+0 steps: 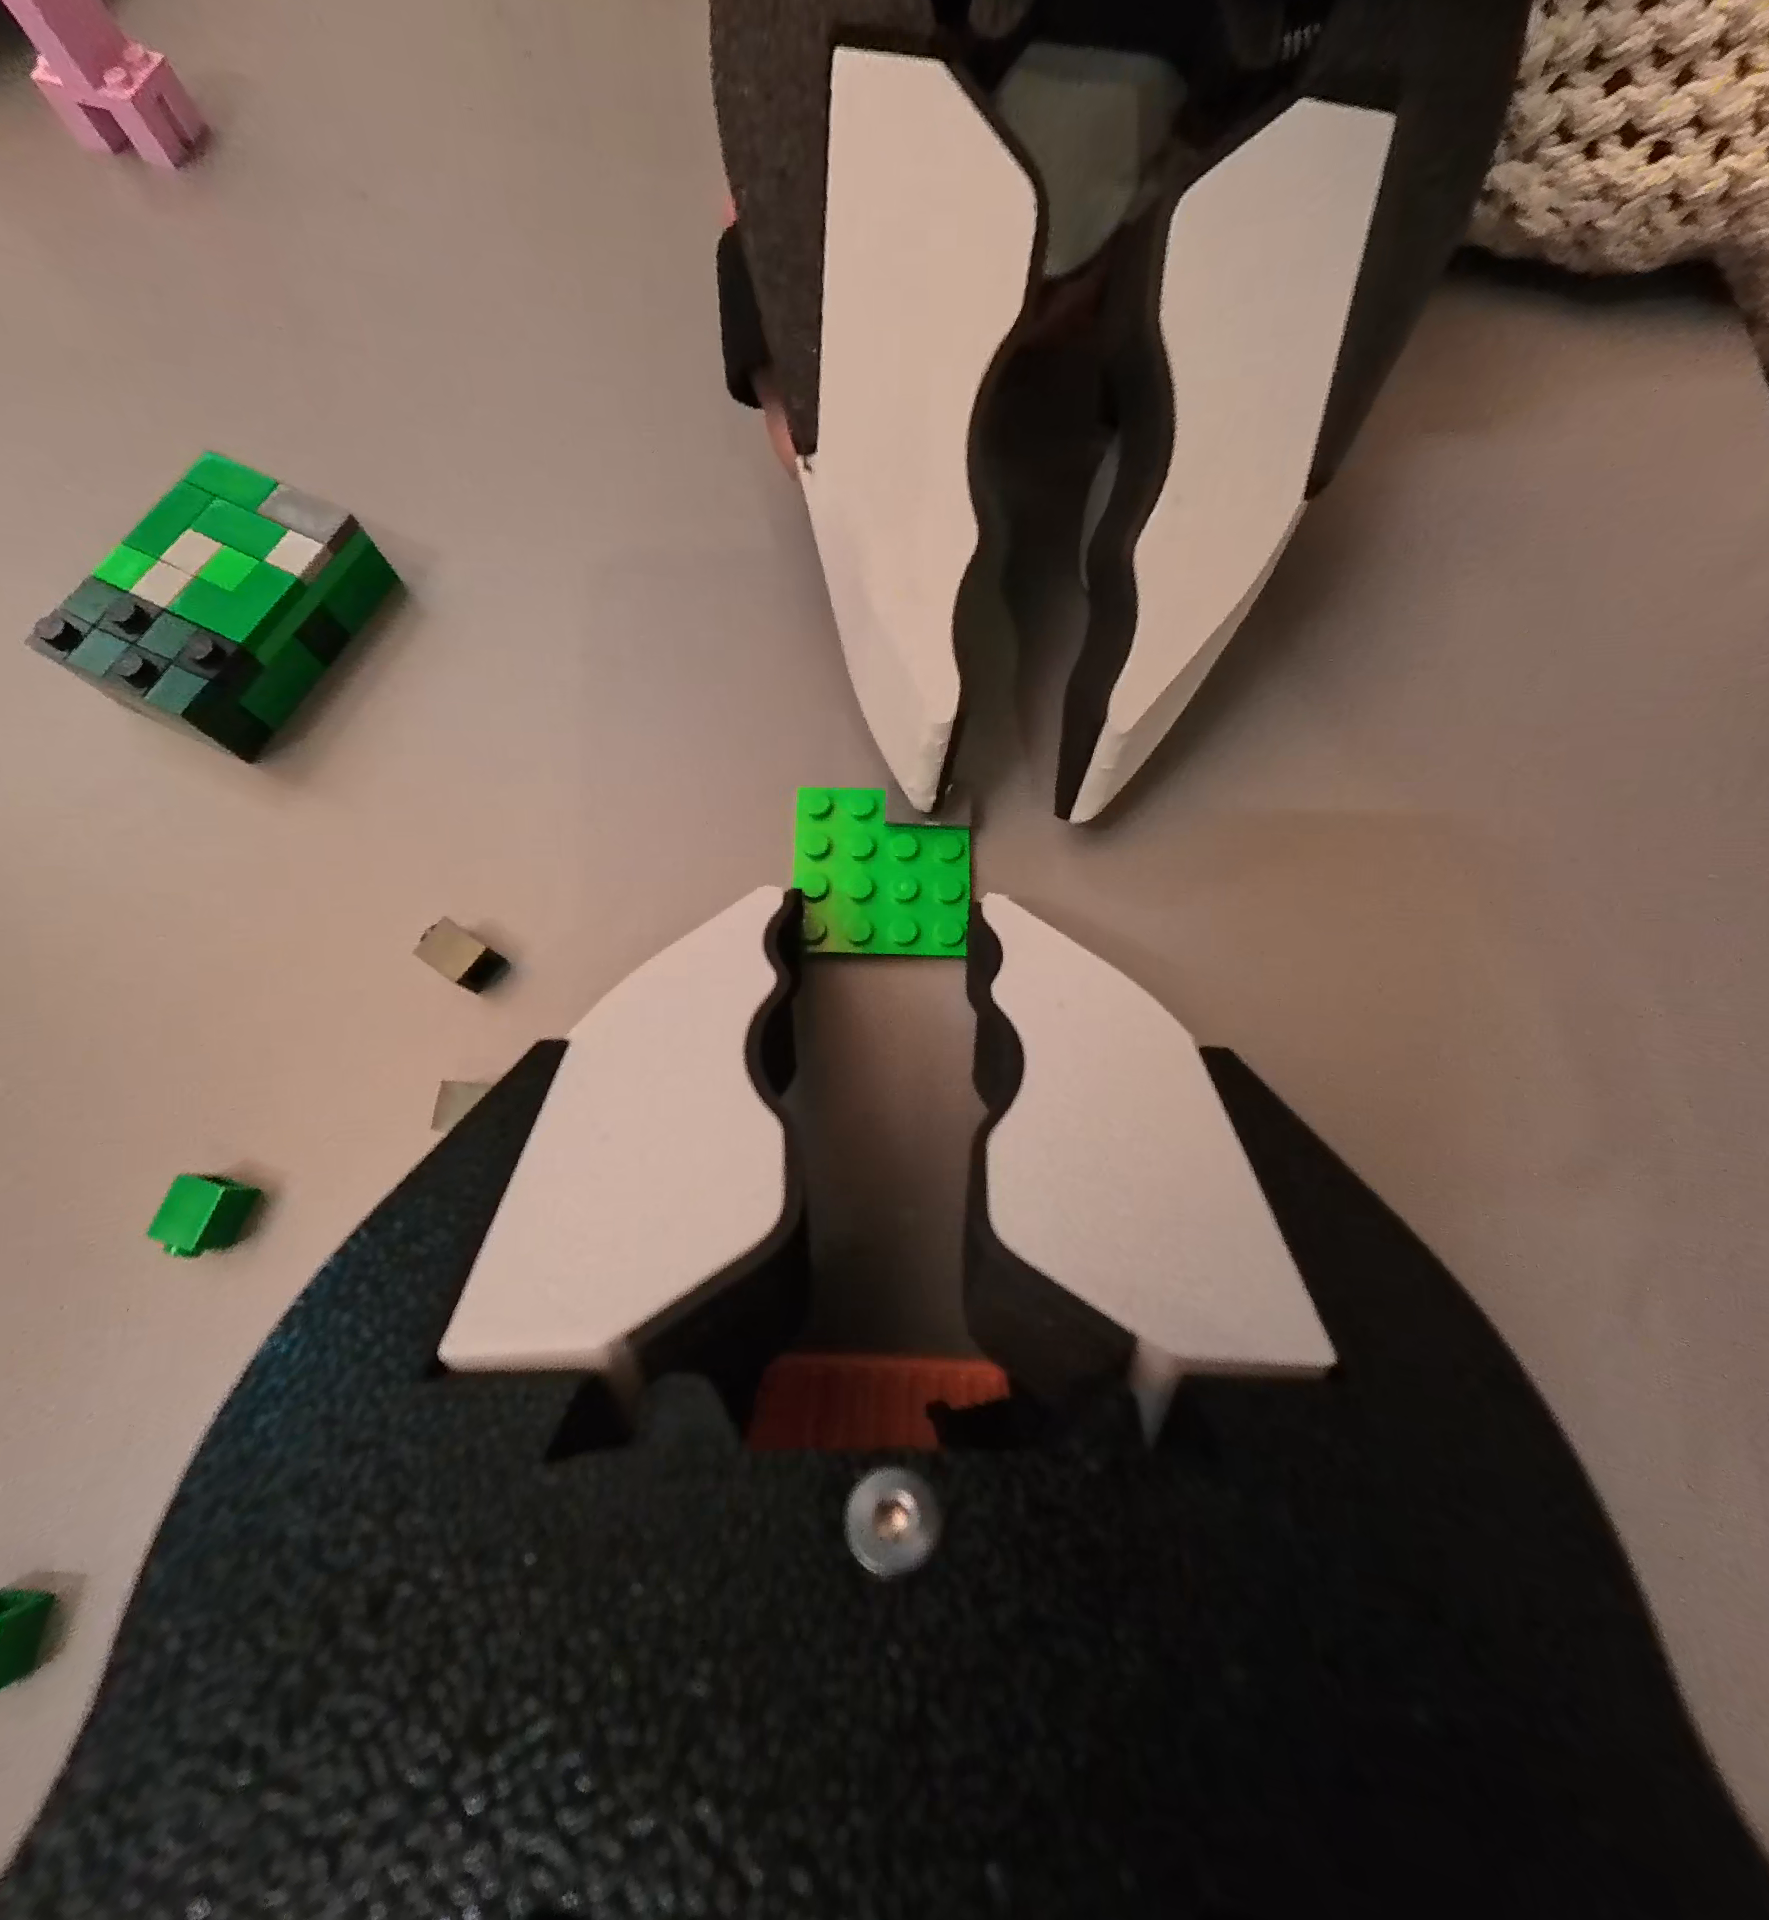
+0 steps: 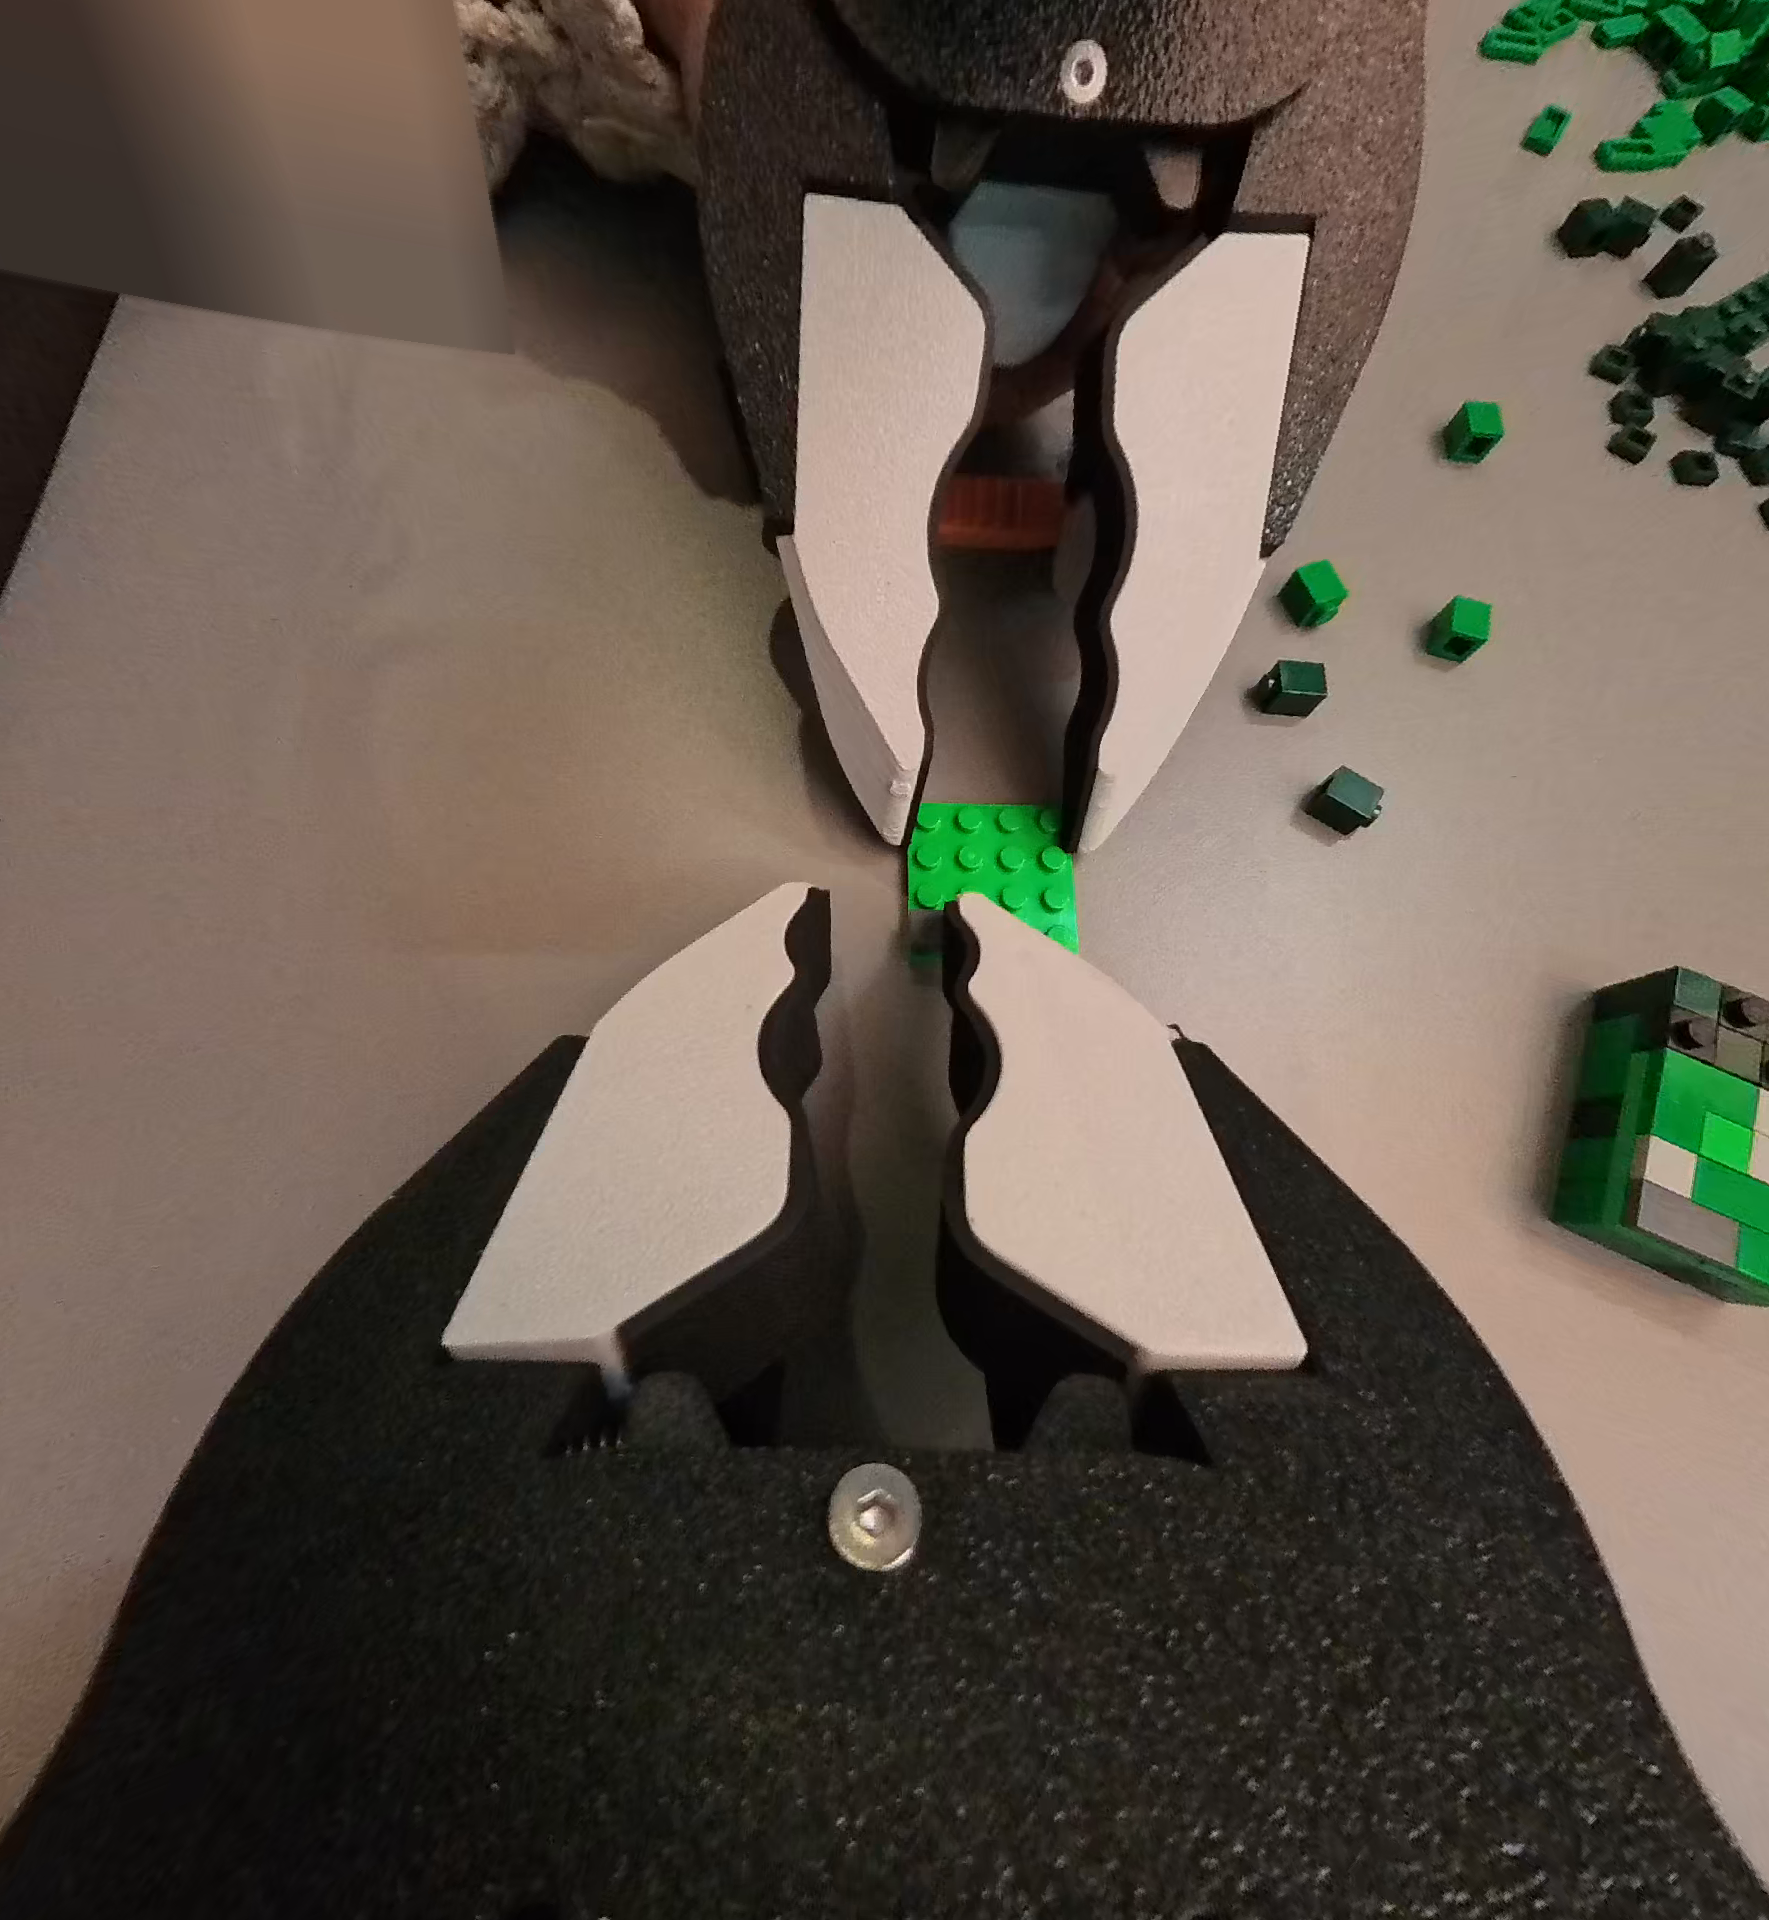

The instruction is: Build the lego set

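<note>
A: Bright green, thin and stiff, that studded plastic plate (image 1: 885, 883) sits pinched by its two side edges between the tips of the left claw (image 1: 885, 925), flat on or just above the grey bench (image 1: 547, 416); I cannot tell which.

B: And the right claw (image 2: 885, 904)?

A: Spread a little, empty, one white fingertip (image 2: 973, 920) over the plate's near corner.

B: How will the plate handle?

A: Light and rigid, I judge, but smooth-sided, so it could pivot or pop out of a narrow edge grip. Holding across the full width, as the left claw does, looks safest; the notched corner gives less to bite on.

B: Farther out?

A: A blocky green, grey and black brick assembly (image 1: 225, 603) lies well apart on the bench, with small loose green cubes (image 1: 202, 1214) near it and a heap of dark and bright green bricks (image 2: 1732, 343) beyond.
</note>
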A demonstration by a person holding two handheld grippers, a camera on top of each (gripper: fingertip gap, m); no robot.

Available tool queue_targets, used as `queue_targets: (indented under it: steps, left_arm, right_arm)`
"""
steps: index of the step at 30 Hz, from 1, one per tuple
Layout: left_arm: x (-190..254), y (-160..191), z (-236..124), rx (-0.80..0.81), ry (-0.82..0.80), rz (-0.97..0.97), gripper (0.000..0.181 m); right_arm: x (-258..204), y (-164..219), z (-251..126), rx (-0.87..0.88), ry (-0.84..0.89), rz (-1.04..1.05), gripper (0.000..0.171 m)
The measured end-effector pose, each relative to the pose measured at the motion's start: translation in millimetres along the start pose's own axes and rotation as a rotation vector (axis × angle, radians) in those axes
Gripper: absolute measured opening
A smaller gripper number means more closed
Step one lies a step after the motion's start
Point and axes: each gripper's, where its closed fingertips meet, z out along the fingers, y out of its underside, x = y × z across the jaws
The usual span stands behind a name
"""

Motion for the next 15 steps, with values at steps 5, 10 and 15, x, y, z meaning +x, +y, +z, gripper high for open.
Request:
queue_targets:
  steps: [5,10,15]
  left_arm:
    - [0.1,0.0,0.1,0.0,-0.001,0.001,0.03]
    - [0.2,0.1,0.3,0.0,-0.004,0.005,0.03]
    - [1.0,0.1,0.0,0.001,0.005,0.018,0.03]
  right_arm:
    - [0.6,0.4,-0.5,0.003,0.004,0.005,0.02]
    - [1.1,-3.1,-3.5,0.033,0.006,0.012,0.021]
    - [12.7,-10.0,-18.9,0.121,0.063,0.043,0.024]
